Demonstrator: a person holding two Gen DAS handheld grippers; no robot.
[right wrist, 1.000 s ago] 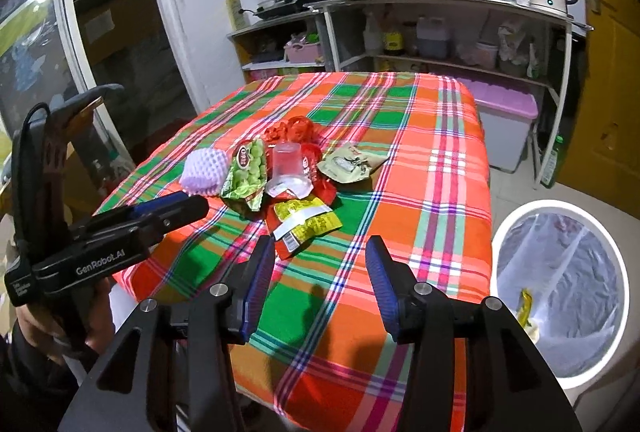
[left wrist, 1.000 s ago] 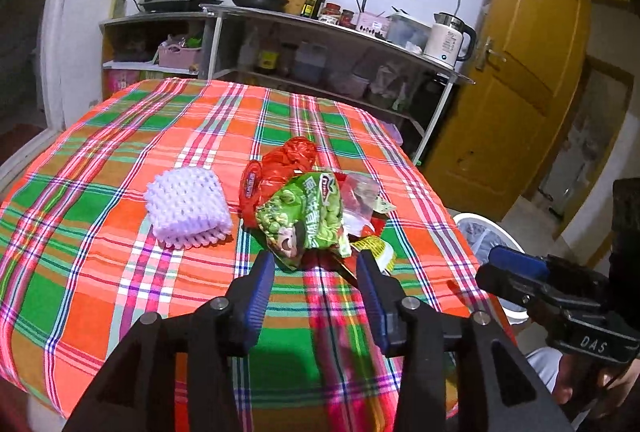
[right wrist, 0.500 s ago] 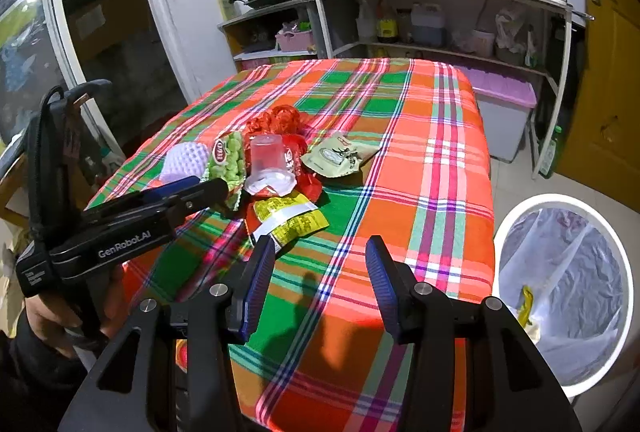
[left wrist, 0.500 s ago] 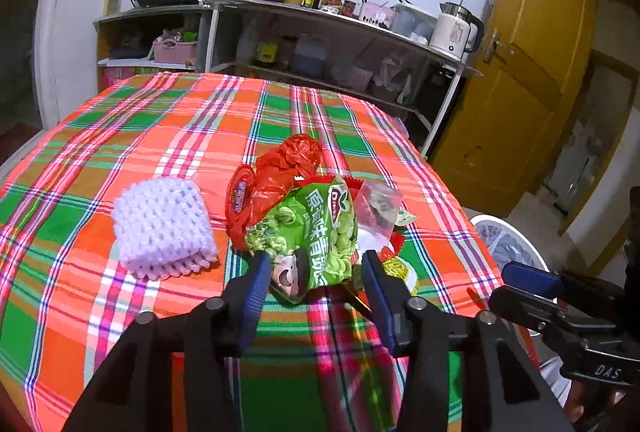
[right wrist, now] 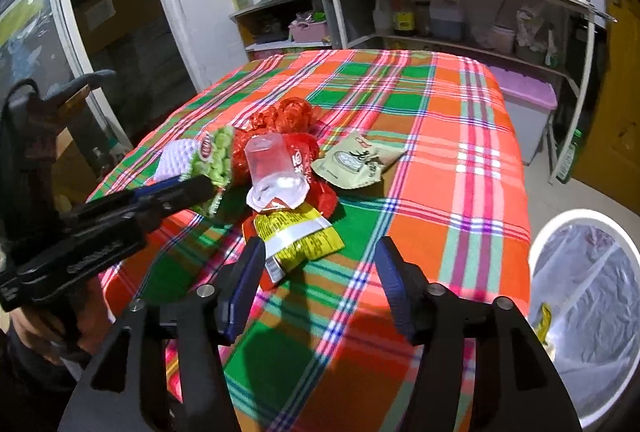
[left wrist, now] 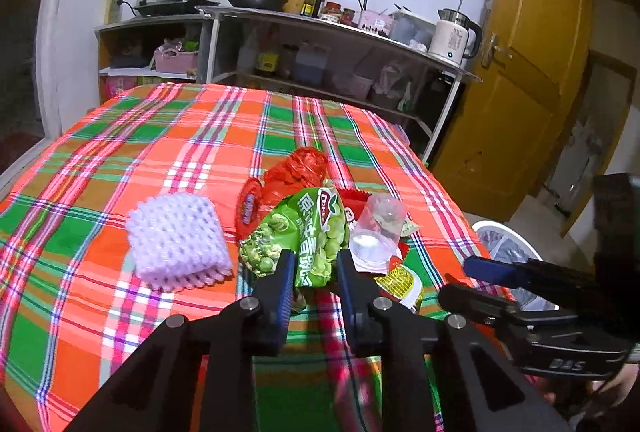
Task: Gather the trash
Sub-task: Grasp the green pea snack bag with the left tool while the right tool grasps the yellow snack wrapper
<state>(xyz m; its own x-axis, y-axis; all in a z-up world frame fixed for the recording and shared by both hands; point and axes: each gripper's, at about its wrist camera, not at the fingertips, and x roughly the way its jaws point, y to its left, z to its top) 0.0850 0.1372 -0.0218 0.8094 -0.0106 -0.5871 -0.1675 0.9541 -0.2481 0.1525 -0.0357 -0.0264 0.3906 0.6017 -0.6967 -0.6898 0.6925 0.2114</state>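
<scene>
- The left gripper [left wrist: 314, 274] sits low in the centre of the left wrist view, its jaws closed in around the near end of the green pea snack bag [left wrist: 304, 236]; the bag's lower edge lies between the two blue-padded fingers [left wrist: 285, 282], though actual pad contact is hard to confirm.
- From the right wrist view, the same green pea snack bag [right wrist: 214, 156] appears left of centre, with the left gripper's dark fingers reaching in across it from the left edge.
- The right gripper [right wrist: 320, 286] fills the bottom of its own frame, jaws spread wide and holding nothing, hovering over the near edge of the plaid tablecloth [right wrist: 460, 136].
- Just beyond its left finger lies a yellow wrapper [right wrist: 298, 238], partly under a clear plastic cup [right wrist: 270, 170] that is tipped on its side.
- Behind the cup is a red crumpled bag [right wrist: 288, 118], and to the right of it a pale green pouch [right wrist: 356, 162] lies flat.
- A white foam fruit net [left wrist: 176, 238] rests left of the snack bag, close by.
- At the lower right of the right wrist frame, beside the table, stands a white trash bin [right wrist: 538, 244] lined with a clear bag; a small yellow scrap lies inside.
</scene>
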